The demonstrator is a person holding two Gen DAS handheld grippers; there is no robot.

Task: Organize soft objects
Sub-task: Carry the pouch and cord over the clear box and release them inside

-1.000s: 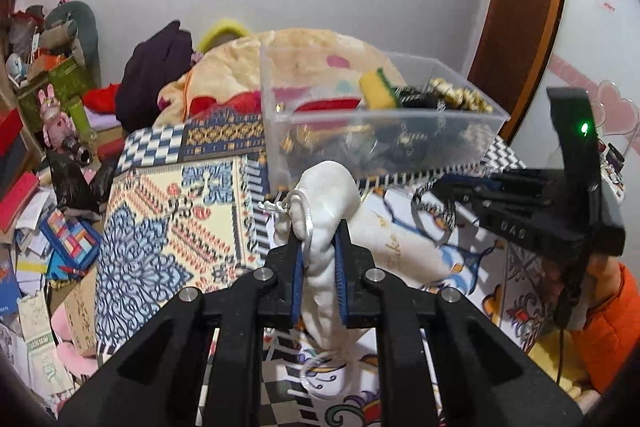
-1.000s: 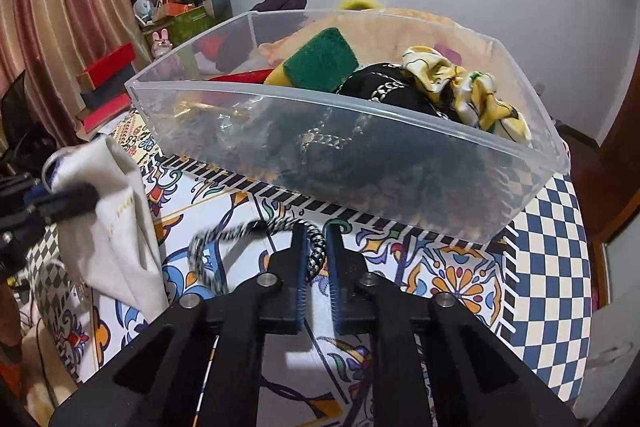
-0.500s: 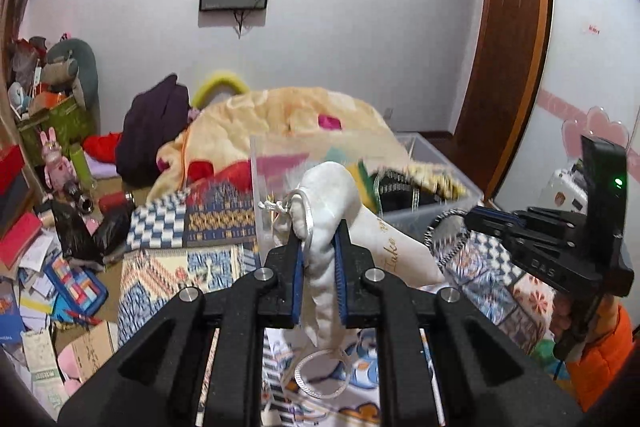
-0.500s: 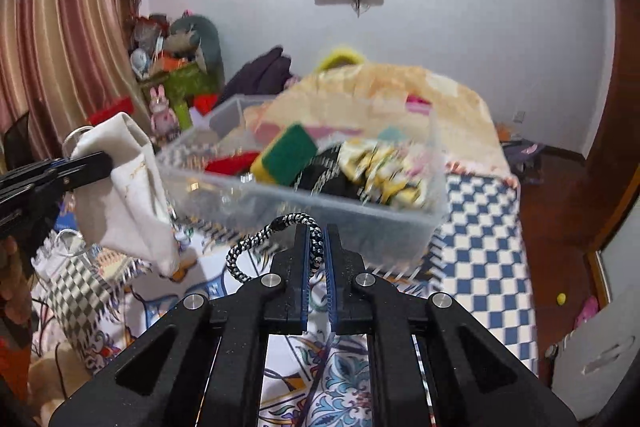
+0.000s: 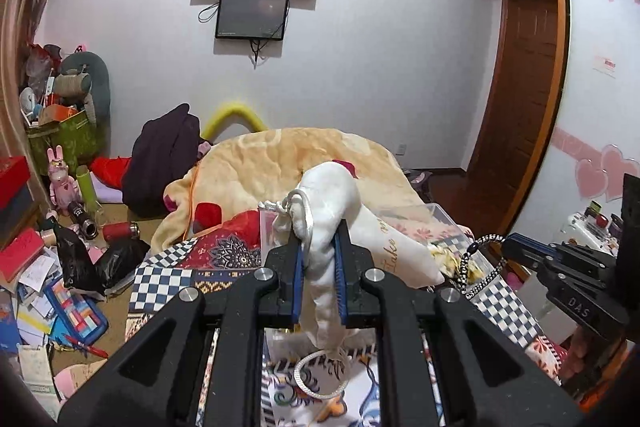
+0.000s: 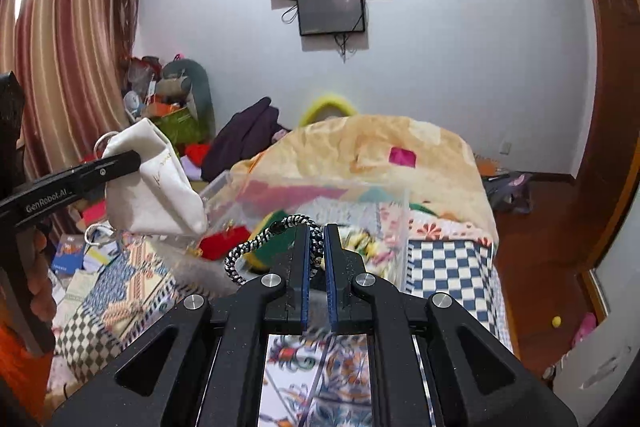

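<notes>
My left gripper (image 5: pixel 319 241) is shut on a white drawstring pouch (image 5: pixel 352 227), held up in the air; the pouch also shows in the right wrist view (image 6: pixel 154 187), hanging from the left gripper (image 6: pixel 128 159). My right gripper (image 6: pixel 316 239) is shut on a black-and-white braided cord loop (image 6: pixel 260 247), also lifted; the loop also shows in the left wrist view (image 5: pixel 478 261) on the right gripper (image 5: pixel 508 245). A clear plastic bin (image 6: pixel 312 195) with a green sponge, red cloth and patterned fabric stands below and ahead of both.
The patterned tablecloth (image 6: pixel 452 267) covers the table below. A peach blanket (image 5: pixel 288 163) lies on the bed behind. Floor clutter (image 5: pixel 60 267) sits to the left. A wooden door (image 5: pixel 516 87) is at the right.
Both grippers have risen well above the table with their loads. The bin has dropped low in both views and the wall screens have come into sight.
</notes>
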